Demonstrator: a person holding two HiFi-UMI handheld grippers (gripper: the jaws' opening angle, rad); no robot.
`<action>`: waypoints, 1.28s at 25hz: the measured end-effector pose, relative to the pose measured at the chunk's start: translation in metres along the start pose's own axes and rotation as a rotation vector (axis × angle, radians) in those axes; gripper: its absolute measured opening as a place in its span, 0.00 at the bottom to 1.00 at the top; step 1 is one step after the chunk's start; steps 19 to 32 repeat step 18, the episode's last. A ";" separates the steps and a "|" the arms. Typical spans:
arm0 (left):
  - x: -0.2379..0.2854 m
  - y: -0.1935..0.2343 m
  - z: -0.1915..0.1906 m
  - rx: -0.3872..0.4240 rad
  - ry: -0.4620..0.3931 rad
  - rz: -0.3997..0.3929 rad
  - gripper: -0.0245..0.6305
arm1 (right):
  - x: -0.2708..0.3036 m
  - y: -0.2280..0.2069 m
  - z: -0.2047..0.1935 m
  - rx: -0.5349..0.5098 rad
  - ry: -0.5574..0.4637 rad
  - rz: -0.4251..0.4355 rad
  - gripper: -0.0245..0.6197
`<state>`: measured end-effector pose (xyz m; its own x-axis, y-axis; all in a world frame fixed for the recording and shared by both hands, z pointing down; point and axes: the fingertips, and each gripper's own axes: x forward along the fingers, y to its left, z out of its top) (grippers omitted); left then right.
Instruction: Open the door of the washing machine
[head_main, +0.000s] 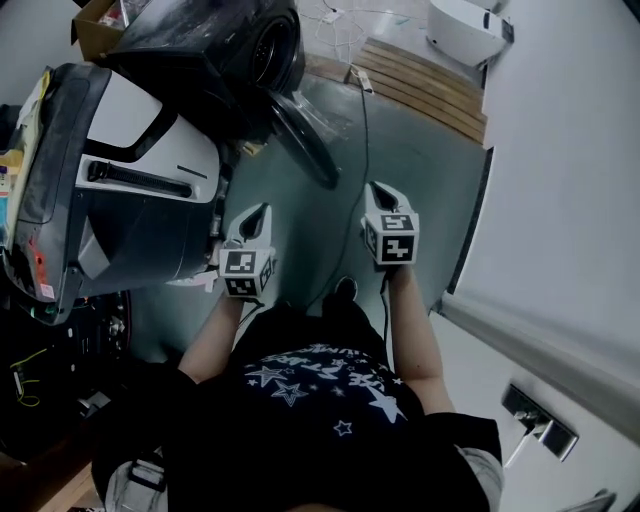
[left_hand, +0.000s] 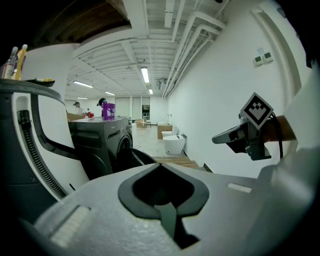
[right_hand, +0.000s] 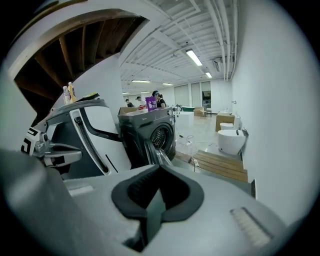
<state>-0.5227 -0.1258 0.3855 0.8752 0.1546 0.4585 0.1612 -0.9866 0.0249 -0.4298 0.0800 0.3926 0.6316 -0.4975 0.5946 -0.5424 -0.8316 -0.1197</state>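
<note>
Door (head_main: 302, 138) stands open; left gripper (head_main: 259, 214) and right gripper (head_main: 384, 190) pinched together, empty, clear of it: task looks done, next move only a retreat.

No readable text or numbers show anywhere.

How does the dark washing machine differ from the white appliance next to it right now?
The dark washing machine has its round front door swung open; the white appliance, with its long dark handle, looks closed. The washing machine is dark all over, the appliance white with grey trim. Both stand side by side.
</note>
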 end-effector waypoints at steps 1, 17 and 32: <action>-0.006 0.005 -0.003 -0.004 0.003 -0.003 0.05 | -0.004 0.006 0.000 0.000 -0.003 -0.005 0.05; -0.063 0.052 0.004 0.017 -0.102 -0.050 0.05 | -0.061 0.067 -0.004 -0.036 -0.058 -0.083 0.05; -0.067 0.055 0.005 0.016 -0.110 -0.048 0.05 | -0.064 0.072 -0.003 -0.039 -0.063 -0.085 0.05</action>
